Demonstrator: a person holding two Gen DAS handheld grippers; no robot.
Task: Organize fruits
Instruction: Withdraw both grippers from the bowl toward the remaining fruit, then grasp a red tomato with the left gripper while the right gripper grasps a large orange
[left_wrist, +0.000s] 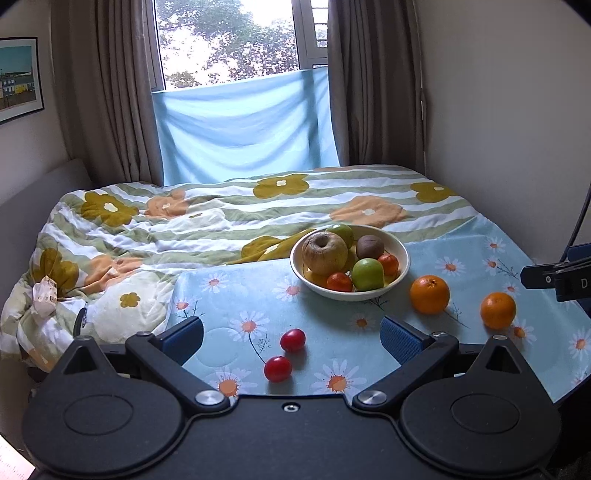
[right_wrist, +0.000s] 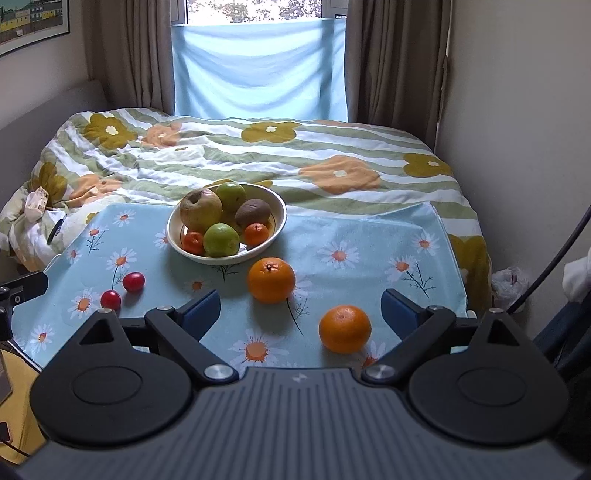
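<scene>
Both claws are held released and empty. Two red fruits (left_wrist: 286, 354) lie just ahead between the left gripper (left_wrist: 291, 334) pads; two oranges (right_wrist: 343, 328) lie before the right gripper (right_wrist: 301, 312). All four are apparently awaiting transfer to the bowl (left_wrist: 400, 269) beyond.

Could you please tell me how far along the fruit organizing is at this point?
Partly done, it seems. The bowl already holds a brownish apple, two green fruits, a kiwi and two small oranges. Nothing is in hand: the left gripper and right gripper are both open and empty. Still loose on the daisy cloth: two large oranges and two red fruits.
</scene>
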